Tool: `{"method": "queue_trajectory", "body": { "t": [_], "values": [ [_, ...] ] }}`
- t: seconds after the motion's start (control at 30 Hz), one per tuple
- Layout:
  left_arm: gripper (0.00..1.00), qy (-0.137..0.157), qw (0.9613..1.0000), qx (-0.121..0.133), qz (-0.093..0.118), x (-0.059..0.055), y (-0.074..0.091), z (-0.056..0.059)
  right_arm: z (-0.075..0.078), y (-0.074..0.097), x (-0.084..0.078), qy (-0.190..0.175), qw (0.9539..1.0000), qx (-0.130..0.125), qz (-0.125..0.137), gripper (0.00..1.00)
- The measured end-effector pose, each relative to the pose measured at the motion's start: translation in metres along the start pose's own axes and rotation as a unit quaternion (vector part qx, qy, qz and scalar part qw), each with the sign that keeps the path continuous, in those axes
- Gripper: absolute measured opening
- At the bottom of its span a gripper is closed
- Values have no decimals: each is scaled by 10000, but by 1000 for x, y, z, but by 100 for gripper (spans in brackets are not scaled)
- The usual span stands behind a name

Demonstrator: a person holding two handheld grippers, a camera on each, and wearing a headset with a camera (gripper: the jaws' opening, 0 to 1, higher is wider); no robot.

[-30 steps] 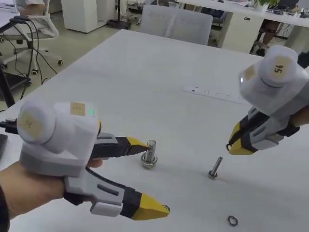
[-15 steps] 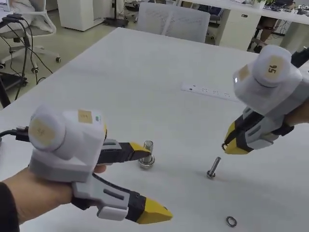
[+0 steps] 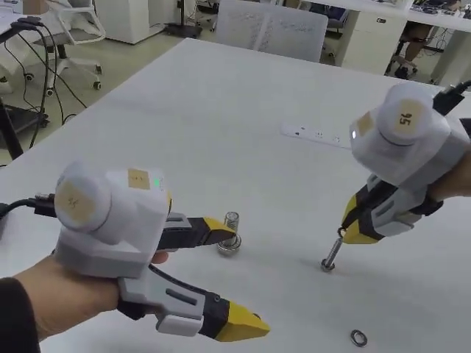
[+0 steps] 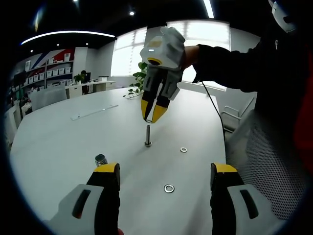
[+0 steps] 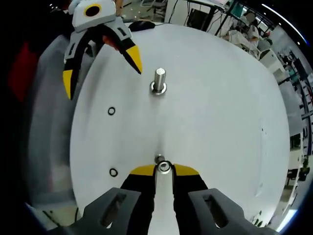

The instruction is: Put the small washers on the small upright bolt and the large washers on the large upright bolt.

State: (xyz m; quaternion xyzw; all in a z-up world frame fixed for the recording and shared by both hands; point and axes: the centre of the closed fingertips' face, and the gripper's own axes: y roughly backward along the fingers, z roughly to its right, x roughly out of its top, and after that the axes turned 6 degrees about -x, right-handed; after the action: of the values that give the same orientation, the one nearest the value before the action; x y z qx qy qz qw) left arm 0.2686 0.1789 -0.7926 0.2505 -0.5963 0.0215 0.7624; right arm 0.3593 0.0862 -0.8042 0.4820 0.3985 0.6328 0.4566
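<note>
Since a second ago the right gripper (image 3: 343,234) had come down from up and to the right until its tips sat at the top of the small bolt (image 3: 330,255). The left gripper (image 3: 246,281) had stayed low over the table (image 3: 221,110), and both bolts stood where they had been.

There were two bolts, both upright. The large bolt (image 3: 231,229) stood just beside the upper tip of the left gripper. The small bolt stood well to its right.

Three washers could be counted. In the right gripper view one washer (image 5: 164,167) was pinched between that gripper's narrow jaws, right over the small bolt's top. In the left gripper view two more lay flat on the table: a far washer (image 4: 183,149) near the small bolt's foot, and a near washer (image 4: 169,188) between the left gripper's jaws.

The left gripper's jaws were spread wide and held nothing. One power strip (image 3: 316,135) lay farther back on the table.
</note>
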Motion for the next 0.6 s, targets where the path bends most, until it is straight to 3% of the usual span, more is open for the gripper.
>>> {"method": "queue_trajectory", "body": {
  "t": [0.6],
  "values": [
    [75, 25, 10000, -6, 10, 0, -1, 1, -4, -16, -4, -31, 9999, 118, -41, 14]
  ]
}}
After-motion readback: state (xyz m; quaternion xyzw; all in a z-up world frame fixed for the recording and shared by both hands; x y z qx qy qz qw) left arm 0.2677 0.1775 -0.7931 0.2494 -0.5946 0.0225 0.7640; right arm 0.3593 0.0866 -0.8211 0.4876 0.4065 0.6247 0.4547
